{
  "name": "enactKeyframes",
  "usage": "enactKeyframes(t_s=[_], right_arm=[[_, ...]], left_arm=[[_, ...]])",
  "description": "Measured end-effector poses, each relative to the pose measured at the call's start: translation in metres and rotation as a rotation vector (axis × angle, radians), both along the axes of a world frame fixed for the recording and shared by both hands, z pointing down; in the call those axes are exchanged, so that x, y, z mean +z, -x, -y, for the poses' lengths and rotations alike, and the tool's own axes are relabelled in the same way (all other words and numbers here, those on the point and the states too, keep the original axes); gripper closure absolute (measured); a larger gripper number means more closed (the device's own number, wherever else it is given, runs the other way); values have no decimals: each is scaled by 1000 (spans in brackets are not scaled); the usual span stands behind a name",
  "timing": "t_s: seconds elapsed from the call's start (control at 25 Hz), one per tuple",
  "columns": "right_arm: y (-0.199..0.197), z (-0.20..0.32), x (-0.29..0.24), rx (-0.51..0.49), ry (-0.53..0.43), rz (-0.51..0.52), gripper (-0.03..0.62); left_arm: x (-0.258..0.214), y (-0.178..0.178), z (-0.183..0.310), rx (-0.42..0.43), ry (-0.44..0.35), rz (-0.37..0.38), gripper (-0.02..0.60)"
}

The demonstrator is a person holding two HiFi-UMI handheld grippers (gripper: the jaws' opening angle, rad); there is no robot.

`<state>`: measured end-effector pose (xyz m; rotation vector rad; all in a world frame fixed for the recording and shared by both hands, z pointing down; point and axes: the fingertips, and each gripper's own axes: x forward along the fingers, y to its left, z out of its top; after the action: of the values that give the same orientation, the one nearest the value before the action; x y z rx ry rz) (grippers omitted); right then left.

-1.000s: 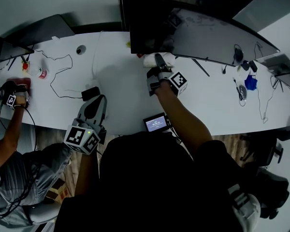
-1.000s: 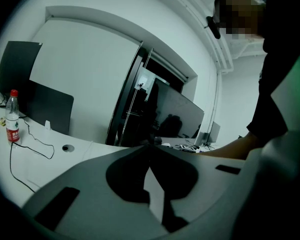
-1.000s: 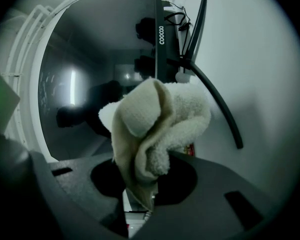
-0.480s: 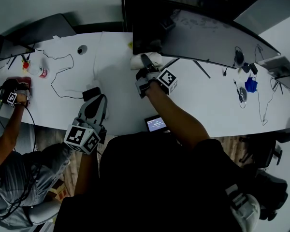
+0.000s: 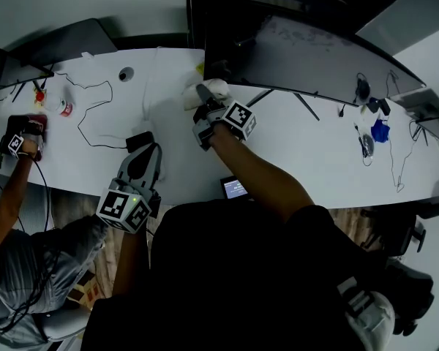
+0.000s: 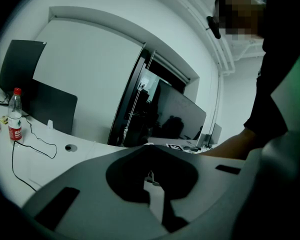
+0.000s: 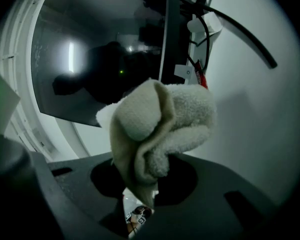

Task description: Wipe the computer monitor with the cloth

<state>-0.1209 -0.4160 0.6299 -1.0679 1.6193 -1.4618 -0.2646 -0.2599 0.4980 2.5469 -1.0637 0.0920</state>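
the long white bench (image 5: 329, 152) ran right across your view. on it stood the wide dark computer monitor (image 5: 314, 57), the one screen to wipe, with one other dark flat panel (image 5: 66, 42) well apart at the far left. you carried two tools. your left hand-held gripper (image 5: 145, 156) hung over the near edge of the bench, its jaws together on nothing. your right hand-held gripper (image 5: 205, 102) was clamped on the single cream terry cloth (image 5: 206, 88). the cloth sat bunched at the monitor's lower left corner, and i could not tell whether it touched the glass. by its look the cloth was light, soft and floppy, so it would likely fold and drag rather than push. a bite low in the bunch, such as you had, should leave a fat pad out front. the monitor looked fragile and might rock on its stand, so gentle pressure seemed wise. smallest of all, one clear plastic bottle with a red cap (image 6: 14, 116) stood upright at the far left.
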Motion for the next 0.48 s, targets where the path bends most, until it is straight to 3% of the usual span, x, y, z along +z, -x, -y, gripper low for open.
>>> enactKeyframes(t_s=[0.48], right_arm=[[42, 17, 4, -86, 23, -47, 490]], left_arm=[[-5, 18, 5, -38, -9, -9, 588]])
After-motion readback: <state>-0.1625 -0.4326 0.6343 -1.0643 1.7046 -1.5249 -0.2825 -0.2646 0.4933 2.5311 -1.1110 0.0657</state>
